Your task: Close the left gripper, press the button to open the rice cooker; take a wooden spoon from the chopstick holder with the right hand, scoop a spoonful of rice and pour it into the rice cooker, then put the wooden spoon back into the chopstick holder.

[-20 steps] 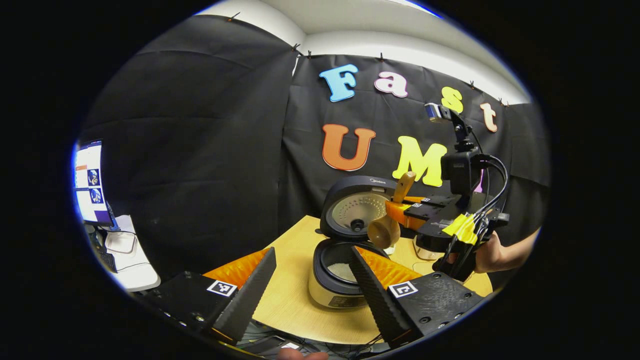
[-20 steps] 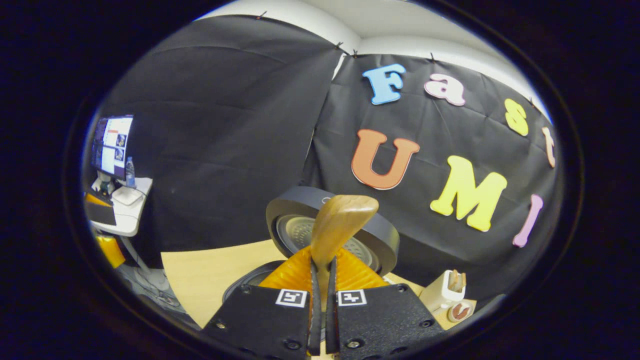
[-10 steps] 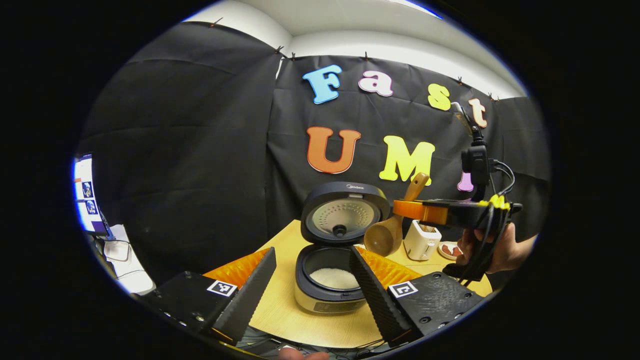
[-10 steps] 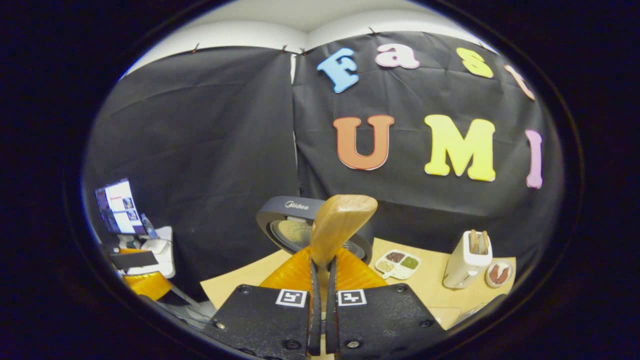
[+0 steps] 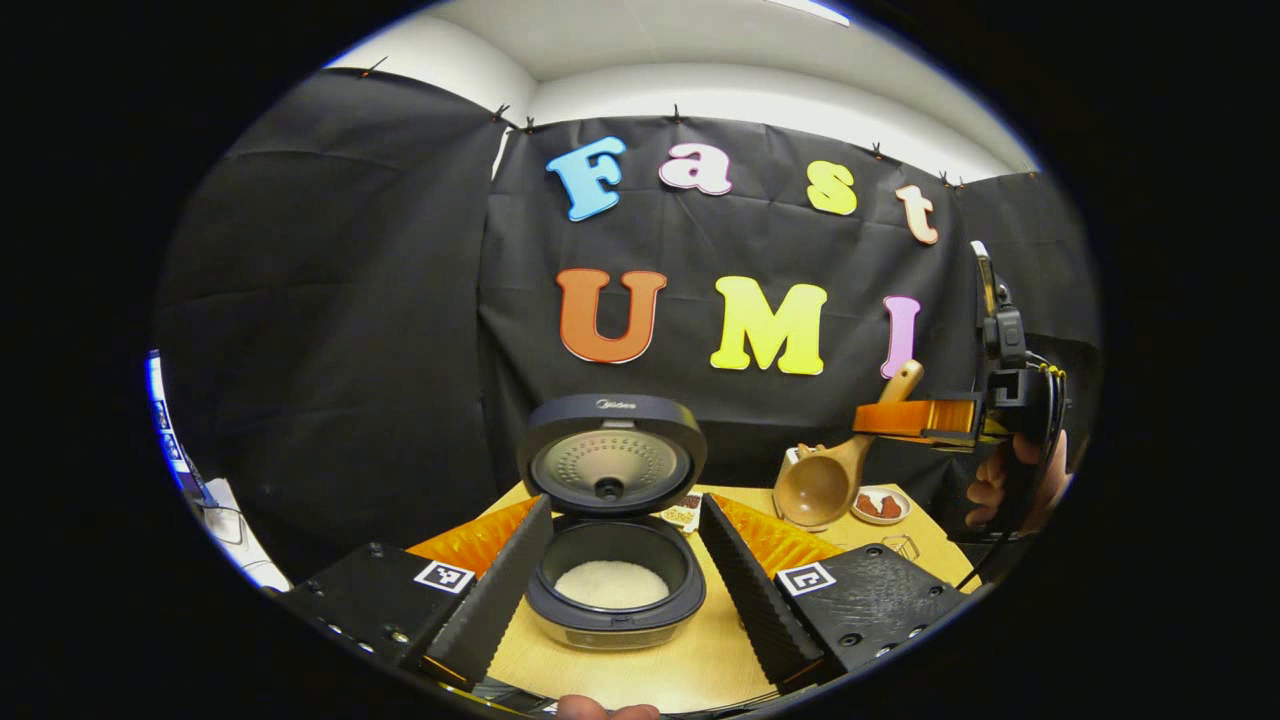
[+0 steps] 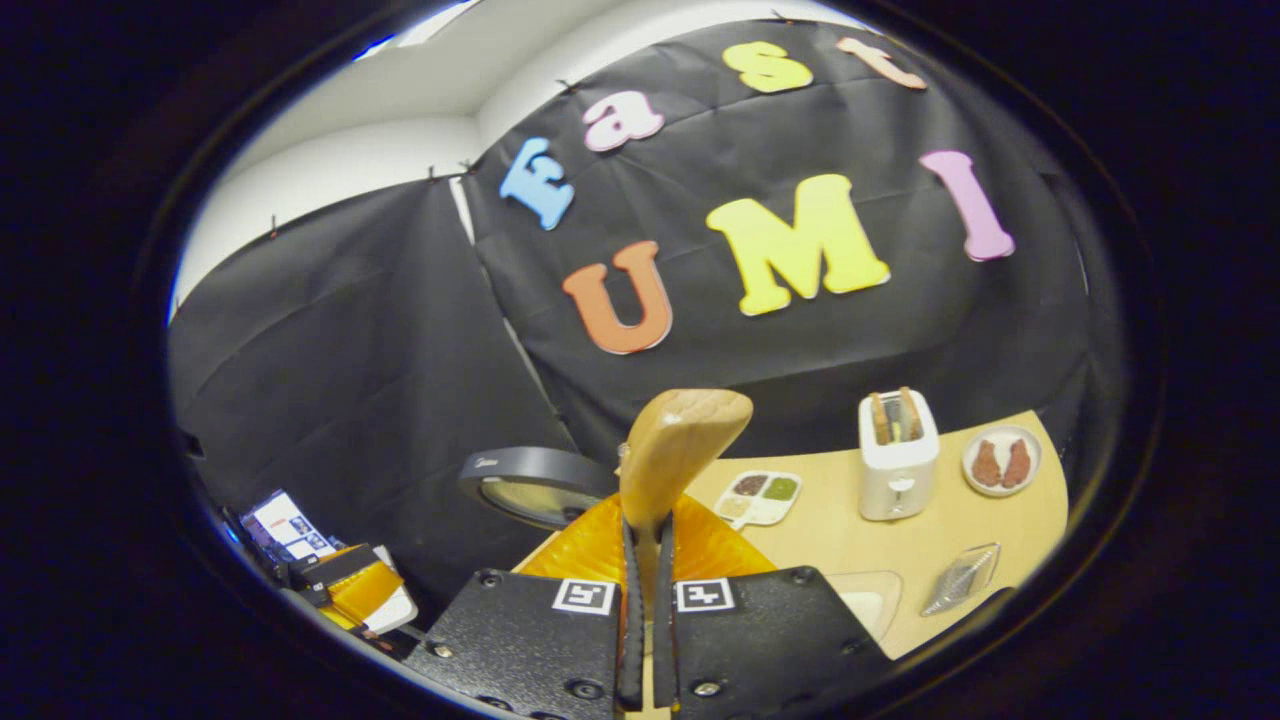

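The right gripper has its two fingers pressed together on the handle of the wooden spoon, which sticks up between them with its rounded end on top. In the left gripper view that same gripper hangs in the air over the right side of the desk, held by a hand, and the spoon slants down from it, bowl lowest (whether any rice is left in it I cannot tell). The bowl sits above the desk's far right part, near a small plate.

The left gripper has its jaws wide apart, holding nothing, one finger on each side of the rice cooker. The cooker stands near the front edge of the desk, lid tipped up and back, white rice in the pot.

Toward the far right corner stands the white chopstick holder, sticks poking from its top, with the plate beside it and a divided dish to its left.
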